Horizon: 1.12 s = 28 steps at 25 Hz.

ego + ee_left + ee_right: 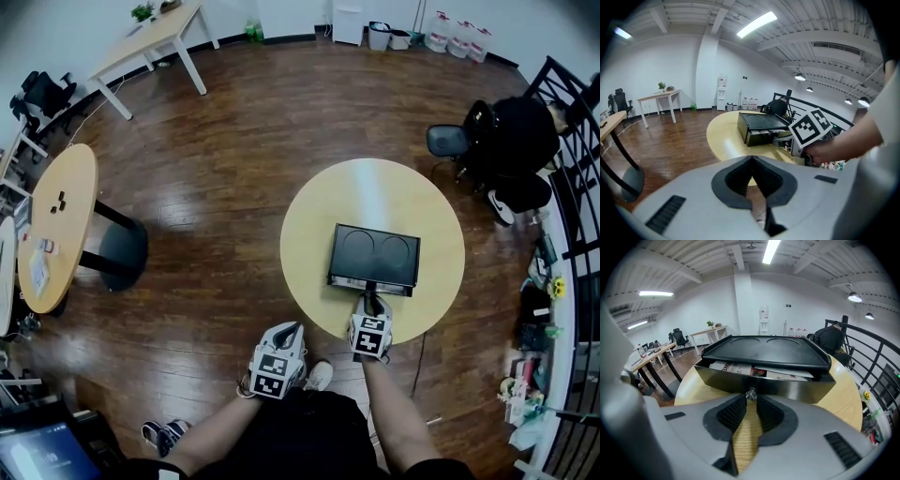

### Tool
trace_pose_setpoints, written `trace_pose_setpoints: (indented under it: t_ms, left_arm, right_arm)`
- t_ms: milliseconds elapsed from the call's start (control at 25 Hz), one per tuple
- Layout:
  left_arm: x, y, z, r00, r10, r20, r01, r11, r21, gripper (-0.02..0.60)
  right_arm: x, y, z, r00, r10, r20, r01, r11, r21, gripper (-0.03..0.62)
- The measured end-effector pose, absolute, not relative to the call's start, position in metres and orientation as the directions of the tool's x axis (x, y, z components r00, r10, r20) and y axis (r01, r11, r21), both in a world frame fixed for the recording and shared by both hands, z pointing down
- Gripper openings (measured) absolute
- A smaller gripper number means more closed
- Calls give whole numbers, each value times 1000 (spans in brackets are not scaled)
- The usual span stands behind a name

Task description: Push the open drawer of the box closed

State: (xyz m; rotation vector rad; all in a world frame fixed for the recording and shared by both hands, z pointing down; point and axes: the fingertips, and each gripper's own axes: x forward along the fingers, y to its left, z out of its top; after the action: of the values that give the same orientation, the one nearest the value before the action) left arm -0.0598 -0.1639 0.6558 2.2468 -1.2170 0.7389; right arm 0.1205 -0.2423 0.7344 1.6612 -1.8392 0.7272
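A black box [373, 255] lies in the middle of a round yellow table [309, 234]. Its drawer [764, 383] faces me and stands a little way out, with printed papers [754, 371] showing inside under the box's lid [768, 350]. My right gripper [750, 399] is shut, its tips against the drawer's small metal knob [750, 393]; in the head view the right gripper [372, 298] touches the drawer front [370, 284]. My left gripper [292, 328] hangs shut and empty off the table's near edge; the left gripper view looks across to the box [761, 125].
A second round wooden table [56, 225] with small items stands at the left and a white desk [150, 42] at the back. A black office chair [506, 141] and a metal railing [572, 187] are at the right. Wood floor surrounds the table.
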Motion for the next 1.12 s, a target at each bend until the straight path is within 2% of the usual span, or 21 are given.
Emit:
trace_pose_setpoints:
  t_ms: [680,880,1120]
  left_arm:
    - [-45,-168,655,475,-599,645,-850,-501,162,0]
    - [-43,-170,654,481,-597,643,-844,-513,155,0]
    - [-60,-173,662,442,-609,659,-868,-474,144,0]
  right_arm:
    - [126,-261,733,-70,-706,705,-997,72,-27,72]
    - [127,-266,734,-70,-732,678,-994,107,14,71]
    - [126,-268,732,-69,-736,673,-994,109,18,71]
